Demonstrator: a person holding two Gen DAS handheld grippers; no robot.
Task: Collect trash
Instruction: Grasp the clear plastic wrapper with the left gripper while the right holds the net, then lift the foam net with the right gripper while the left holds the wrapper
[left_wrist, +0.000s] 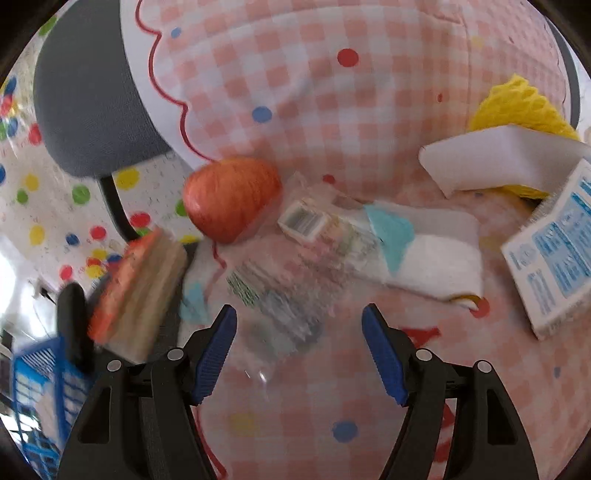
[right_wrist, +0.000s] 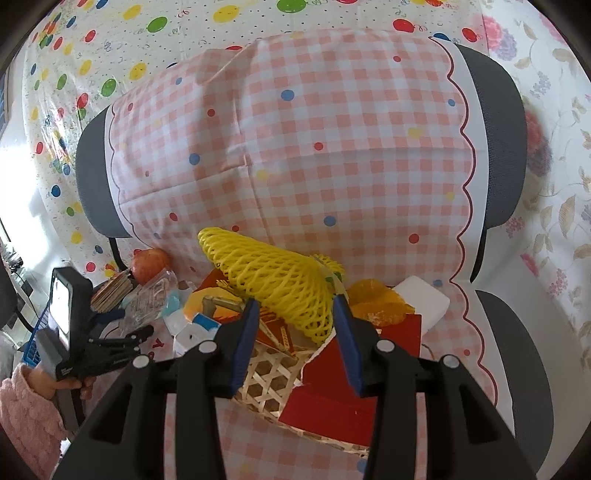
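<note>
My left gripper (left_wrist: 299, 314) hangs open just above a crumpled clear plastic wrapper (left_wrist: 288, 295) with a barcode, which lies on the pink checked cloth (left_wrist: 314, 92); nothing is between its blue pads. A red apple (left_wrist: 231, 197) sits just beyond, to the left. My right gripper (right_wrist: 295, 306) is shut on a yellow foam net (right_wrist: 273, 280), held over a woven basket (right_wrist: 266, 380) that holds red cardboard (right_wrist: 332, 398) and orange peel (right_wrist: 376, 302). The right wrist view also shows the left gripper (right_wrist: 129, 325), held by a hand in a pink sleeve, beside the wrapper (right_wrist: 147, 299).
A stack of orange and beige pads (left_wrist: 144, 291) lies at the left, by a blue mesh basket (left_wrist: 37, 387). At the right are a white foam strip (left_wrist: 498, 158), a blue-and-white carton (left_wrist: 550, 254) and a folded white cloth (left_wrist: 436, 258). A grey chair back (left_wrist: 85, 103) rises behind.
</note>
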